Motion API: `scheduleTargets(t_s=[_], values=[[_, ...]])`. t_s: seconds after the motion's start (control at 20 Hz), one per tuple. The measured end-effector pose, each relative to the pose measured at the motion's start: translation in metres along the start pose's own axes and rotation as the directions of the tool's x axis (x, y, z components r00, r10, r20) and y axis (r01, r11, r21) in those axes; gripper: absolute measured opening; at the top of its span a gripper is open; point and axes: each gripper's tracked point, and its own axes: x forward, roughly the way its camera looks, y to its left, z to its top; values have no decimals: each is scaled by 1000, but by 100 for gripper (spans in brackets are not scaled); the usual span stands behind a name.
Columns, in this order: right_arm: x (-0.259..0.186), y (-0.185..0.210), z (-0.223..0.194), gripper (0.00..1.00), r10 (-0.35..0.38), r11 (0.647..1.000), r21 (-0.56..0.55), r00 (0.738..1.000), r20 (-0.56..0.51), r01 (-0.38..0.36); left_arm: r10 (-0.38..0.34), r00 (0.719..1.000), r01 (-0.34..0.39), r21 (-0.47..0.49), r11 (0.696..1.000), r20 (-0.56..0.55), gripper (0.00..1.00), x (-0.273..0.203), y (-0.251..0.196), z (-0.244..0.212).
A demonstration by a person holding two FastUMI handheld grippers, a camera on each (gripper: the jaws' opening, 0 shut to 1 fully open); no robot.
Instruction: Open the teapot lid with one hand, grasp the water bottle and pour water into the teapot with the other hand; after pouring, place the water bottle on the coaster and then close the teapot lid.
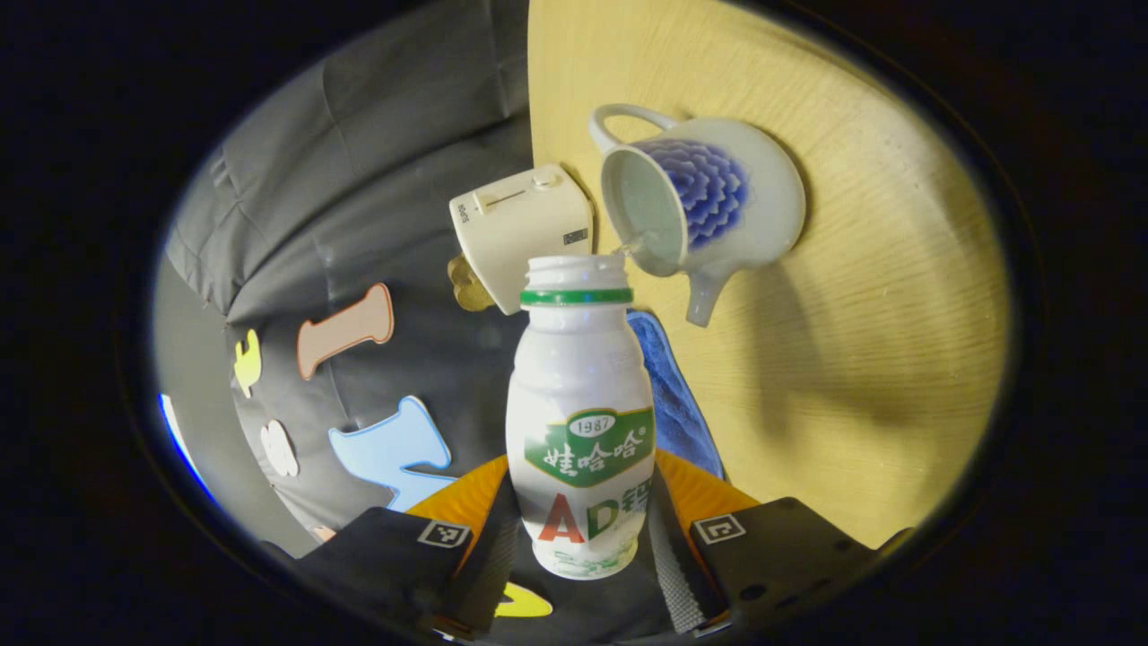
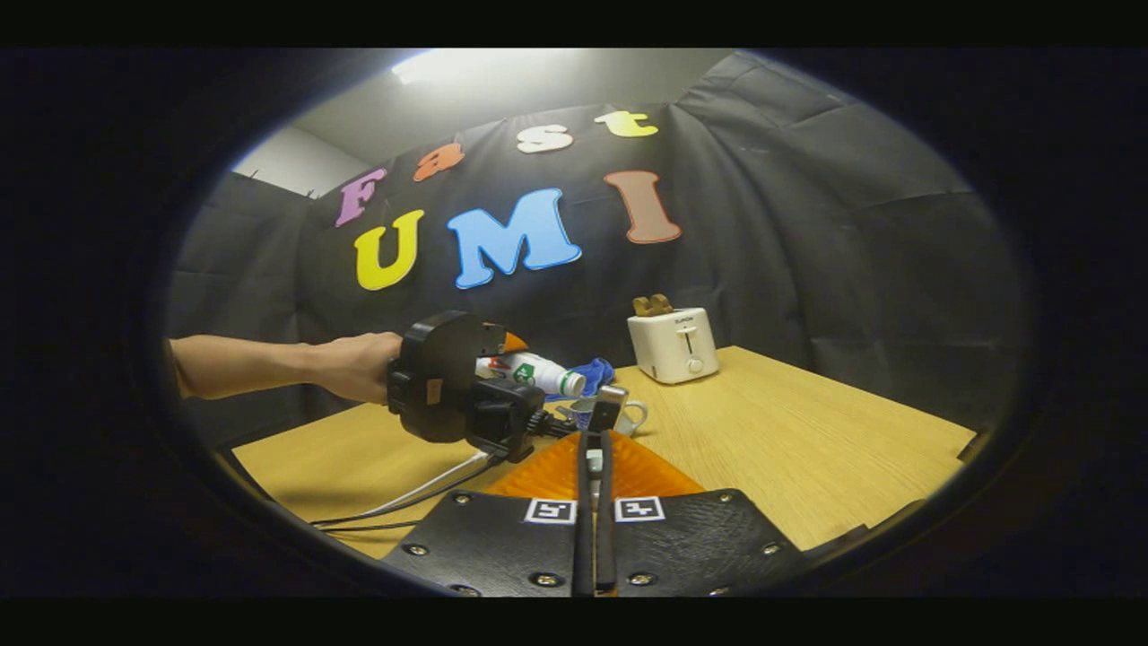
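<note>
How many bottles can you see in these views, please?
1: the white water bottle, held in the left tongs, tipped toward the open teapot. Others may be hidden.

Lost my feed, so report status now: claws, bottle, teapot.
Left claw shut on bottle, tipped, water streaming into open teapot. Right claw shut on small thing, probably the lid; can't confirm. Toaster beside teapot, not blocking.
</note>
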Motion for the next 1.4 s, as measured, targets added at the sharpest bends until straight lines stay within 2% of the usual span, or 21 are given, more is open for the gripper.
scheduleTargets(t_s=[0.1,0.5,0.6,0.65,0.7,0.85,0.9,1.0,1.2,1.4], values=[[0,1,-2,1,3,1000,-2,1000,-7,-3,34,999,-34,23,999,8,76,0,3,3],[1,-1,-4,1,-4,1000,-17,1000,-10,3,76,997,-76,88,993,11,76,1,7,0],[0,0,-3,1,0,1000,-10,1000,-6,0,73,997,-74,87,993,15,75,1,7,0],[0,-1,-2,1,-5,1000,-14,1000,-5,5,72,997,-73,87,994,18,78,1,7,1],[0,-1,-1,1,-7,1000,-17,1000,-2,7,71,997,-72,88,993,18,75,2,7,0],[-1,0,0,1,-4,1000,-15,1000,0,4,76,997,-77,88,993,17,75,1,7,0],[-1,0,-1,1,-4,1000,-17,1000,-1,4,74,997,-75,86,993,17,79,2,6,0],[0,0,-2,1,-1,1000,-14,1000,-6,1,68,998,-69,79,994,19,76,3,6,-1],[-1,-1,0,1,1,1000,3,1000,-4,-1,-12,998,15,-37,999,64,75,9,-13,6],[-3,-4,5,1,-5,1000,3,1000,5,5,-41,995,50,-113,992,86,75,10,-30,10]])
